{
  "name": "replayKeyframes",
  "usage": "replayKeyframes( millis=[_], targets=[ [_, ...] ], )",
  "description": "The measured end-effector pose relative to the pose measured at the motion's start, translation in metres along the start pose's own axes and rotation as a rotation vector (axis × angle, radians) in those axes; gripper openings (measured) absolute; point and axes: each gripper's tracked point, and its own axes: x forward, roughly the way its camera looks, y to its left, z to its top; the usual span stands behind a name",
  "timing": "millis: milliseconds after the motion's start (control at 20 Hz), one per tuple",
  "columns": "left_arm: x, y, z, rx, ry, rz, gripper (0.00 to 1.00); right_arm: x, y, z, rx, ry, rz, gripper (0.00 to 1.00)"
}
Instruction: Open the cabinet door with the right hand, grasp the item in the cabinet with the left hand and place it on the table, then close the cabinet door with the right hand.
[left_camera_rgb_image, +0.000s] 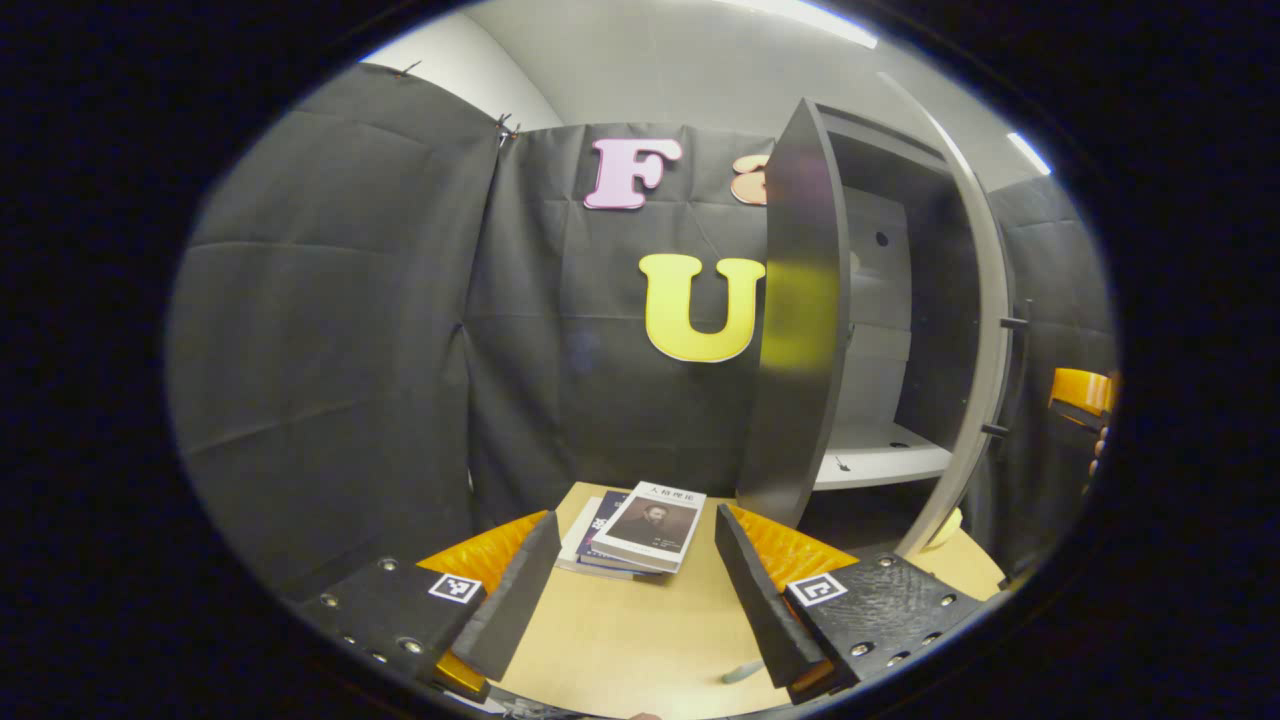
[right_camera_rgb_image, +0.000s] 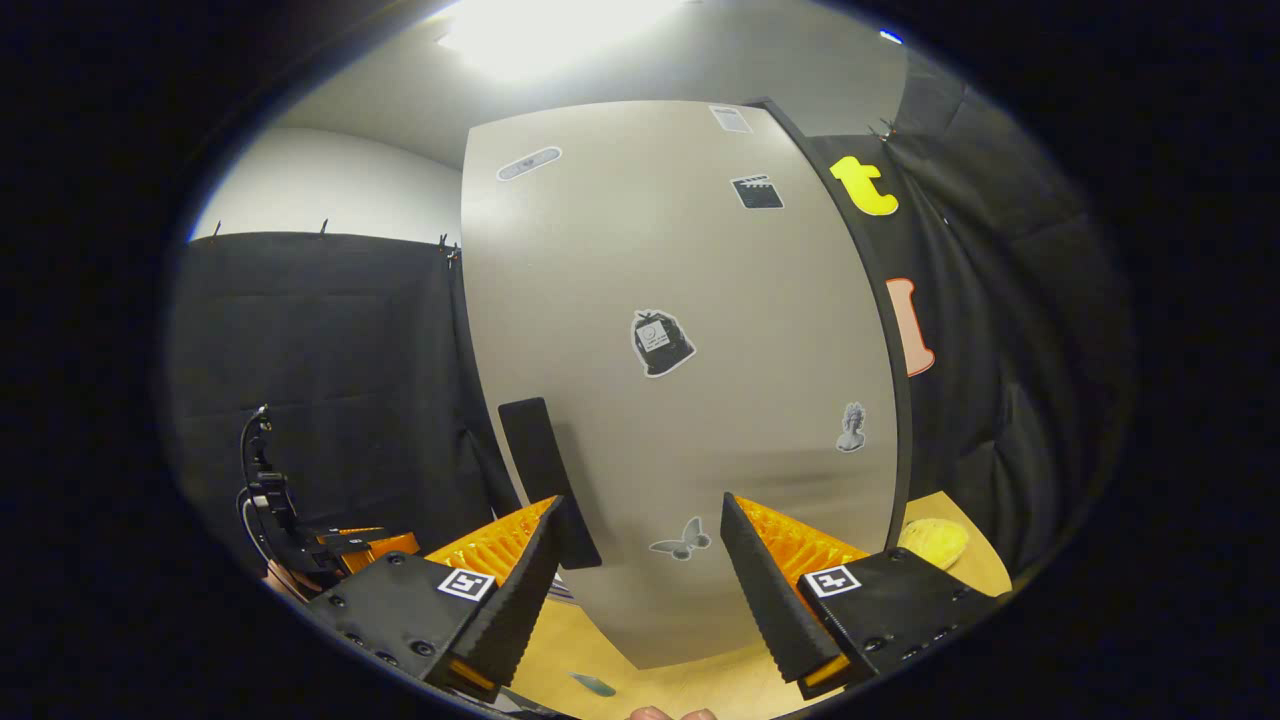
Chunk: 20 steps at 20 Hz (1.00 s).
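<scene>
Spread wide and holding nothing, left gripper (left_camera_rgb_image: 638, 590) over the near table (left_camera_rgb_image: 640, 640); likewise apart and empty, right gripper (right_camera_rgb_image: 640, 585) close before the door (right_camera_rgb_image: 690, 380). Beyond, cabinet (left_camera_rgb_image: 900, 300) at the far right, door ajar. Smaller, books (left_camera_rgb_image: 640, 530) stacked on the table, left of the cabinet.

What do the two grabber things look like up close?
Each one is a two-finger claw. The left gripper has ribbed orange plastic behind its flat fingers, and black blocks with screws, each carrying a small black-and-white square marker. The right gripper is built the same way; its fingers have a ridged inner face. In the right gripper view, the left gripper shows farther off, trailing black cables.
</scene>
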Motion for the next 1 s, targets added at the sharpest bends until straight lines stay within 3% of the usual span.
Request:
replayKeyframes(
  millis=[200,500,850,1000],
  targets=[
    [-0.001,-0.017,0.007,0.019,-0.011,-0.002,0.95,-0.007,-0.027,0.003,-0.003,0.013,-0.079,0.96],
    [-0.015,-0.065,0.016,-0.037,-0.048,-0.013,0.92,-0.024,-0.118,0.016,0.002,0.032,-0.214,0.98],
    [-0.038,-0.117,0.047,0.008,-0.117,0.018,0.92,-0.050,-0.176,0.049,0.064,-0.006,-0.236,0.98],
    [-0.042,-0.144,0.057,-0.033,-0.142,-0.004,0.92,-0.058,-0.198,0.065,0.041,-0.031,-0.239,0.97]
  ],
)
